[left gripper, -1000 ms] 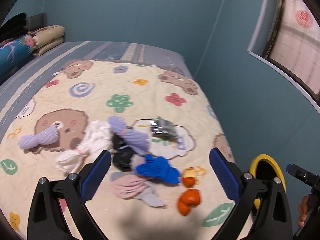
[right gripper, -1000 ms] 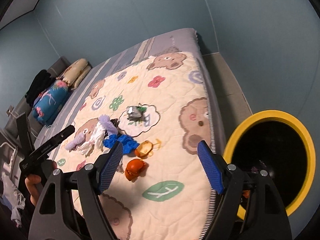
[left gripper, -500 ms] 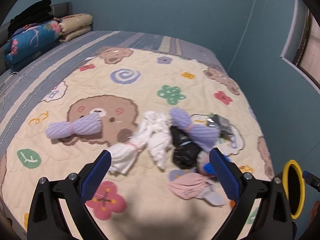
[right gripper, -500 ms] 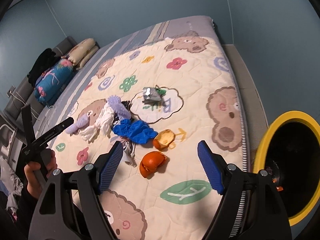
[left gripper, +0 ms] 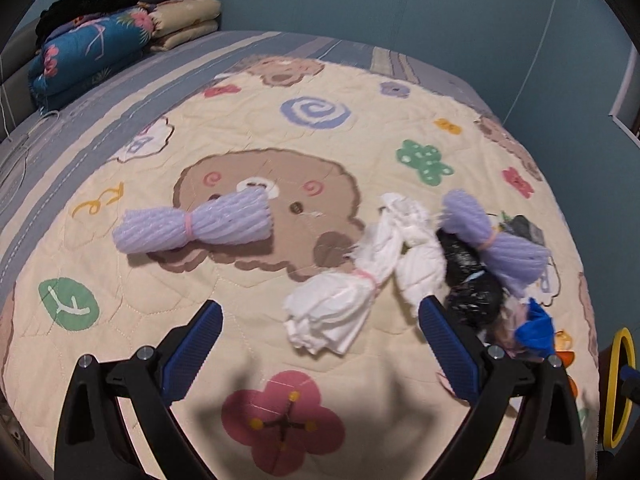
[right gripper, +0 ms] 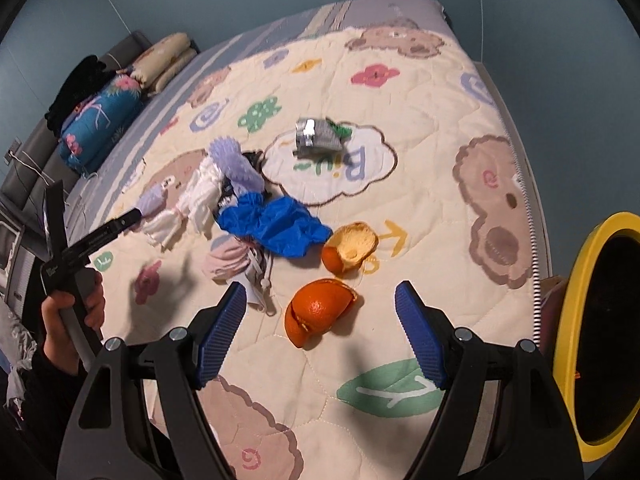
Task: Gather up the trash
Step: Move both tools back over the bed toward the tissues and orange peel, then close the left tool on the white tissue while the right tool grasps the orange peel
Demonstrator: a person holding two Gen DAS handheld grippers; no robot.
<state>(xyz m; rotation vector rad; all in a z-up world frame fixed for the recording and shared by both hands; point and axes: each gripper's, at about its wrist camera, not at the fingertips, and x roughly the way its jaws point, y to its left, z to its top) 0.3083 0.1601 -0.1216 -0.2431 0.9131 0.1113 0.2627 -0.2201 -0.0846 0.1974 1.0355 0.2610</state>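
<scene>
Right wrist view: both grippers, left gripper (left gripper: 320,344) and right gripper (right gripper: 320,334), are being held wide open, empty, angled down; only here orange citrus peel (right gripper: 318,310) is being shown.

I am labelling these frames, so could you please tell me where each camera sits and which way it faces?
Left wrist: on the left gripper, angled down at the white bundle; its open fingers show.
Right wrist: on the right gripper, angled down at the orange peel; its open fingers and the left hand show.
Shared: quilt, yellow-rimmed bin.
</scene>
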